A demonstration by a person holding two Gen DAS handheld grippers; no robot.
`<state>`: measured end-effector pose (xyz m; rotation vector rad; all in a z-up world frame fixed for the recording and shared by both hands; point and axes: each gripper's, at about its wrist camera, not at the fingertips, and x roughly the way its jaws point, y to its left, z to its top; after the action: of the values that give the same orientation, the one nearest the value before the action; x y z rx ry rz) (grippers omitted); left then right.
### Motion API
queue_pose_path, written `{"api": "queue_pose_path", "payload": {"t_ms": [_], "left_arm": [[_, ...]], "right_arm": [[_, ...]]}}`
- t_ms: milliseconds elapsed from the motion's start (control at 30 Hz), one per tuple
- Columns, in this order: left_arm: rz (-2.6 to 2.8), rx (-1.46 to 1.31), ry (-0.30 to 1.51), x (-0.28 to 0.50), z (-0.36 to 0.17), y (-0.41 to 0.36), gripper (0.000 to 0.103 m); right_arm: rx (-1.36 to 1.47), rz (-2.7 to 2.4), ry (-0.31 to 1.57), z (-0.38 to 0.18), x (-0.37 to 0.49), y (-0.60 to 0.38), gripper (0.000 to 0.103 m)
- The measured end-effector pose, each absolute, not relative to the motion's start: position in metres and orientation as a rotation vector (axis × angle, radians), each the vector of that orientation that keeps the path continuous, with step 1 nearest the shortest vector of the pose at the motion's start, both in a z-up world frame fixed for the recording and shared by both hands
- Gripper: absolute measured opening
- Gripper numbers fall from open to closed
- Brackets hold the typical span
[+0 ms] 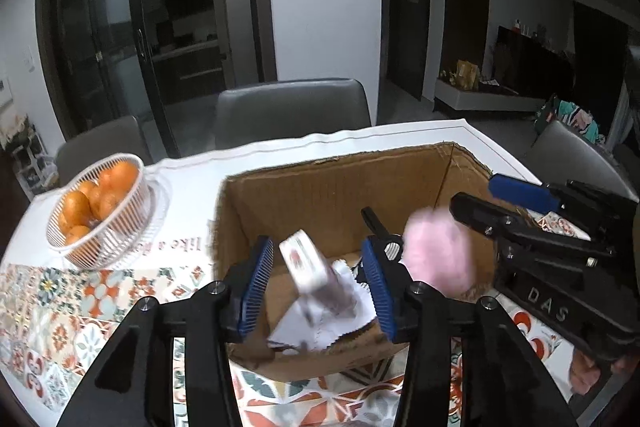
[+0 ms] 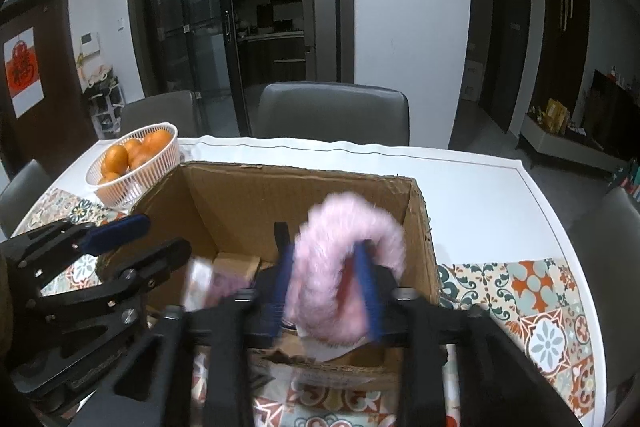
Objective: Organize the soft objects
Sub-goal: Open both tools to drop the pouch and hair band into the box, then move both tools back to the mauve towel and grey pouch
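1. Two views, taken in turn; first the left wrist camera. The left gripper [image 1: 318,283] hangs over the near edge of an open cardboard box [image 1: 332,187], its blue pads spread wide and gripping nothing. Between them, blurred, a small white packet [image 1: 308,267] sits inside the box above some white paper [image 1: 320,323]. To the right, the right gripper [image 1: 476,201] reaches in from that side, with a blurred pink fluffy item [image 1: 438,255] in front of it over the box. A white basket of oranges [image 1: 100,211] stands on the tablecloth [image 1: 60,307] to the left, near the box.

2. Right wrist camera. The right gripper [image 2: 324,287] is over the box [image 2: 300,187], its blue pads spread with the pink fluffy item [image 2: 344,259] looped around and between them; whether the pads actually pinch it cannot be told through the blur. The left gripper [image 2: 156,239] enters at the left, parted. The basket of oranges [image 2: 132,163] sits at the far left.
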<state>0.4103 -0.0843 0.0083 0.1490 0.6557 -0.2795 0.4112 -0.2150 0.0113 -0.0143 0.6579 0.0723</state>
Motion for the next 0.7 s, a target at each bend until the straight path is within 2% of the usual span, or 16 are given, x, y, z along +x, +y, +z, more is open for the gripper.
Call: {"api": "queue_pose_path", "payload": {"t_ms": [700], "left_arm": [[-0.229,0.144,0.596,0.324,0.046,-0.057,0.05]], "right_arm": [[-0.015,0.085,0.574,0.044,0.328,-0.198,0.042]]}}
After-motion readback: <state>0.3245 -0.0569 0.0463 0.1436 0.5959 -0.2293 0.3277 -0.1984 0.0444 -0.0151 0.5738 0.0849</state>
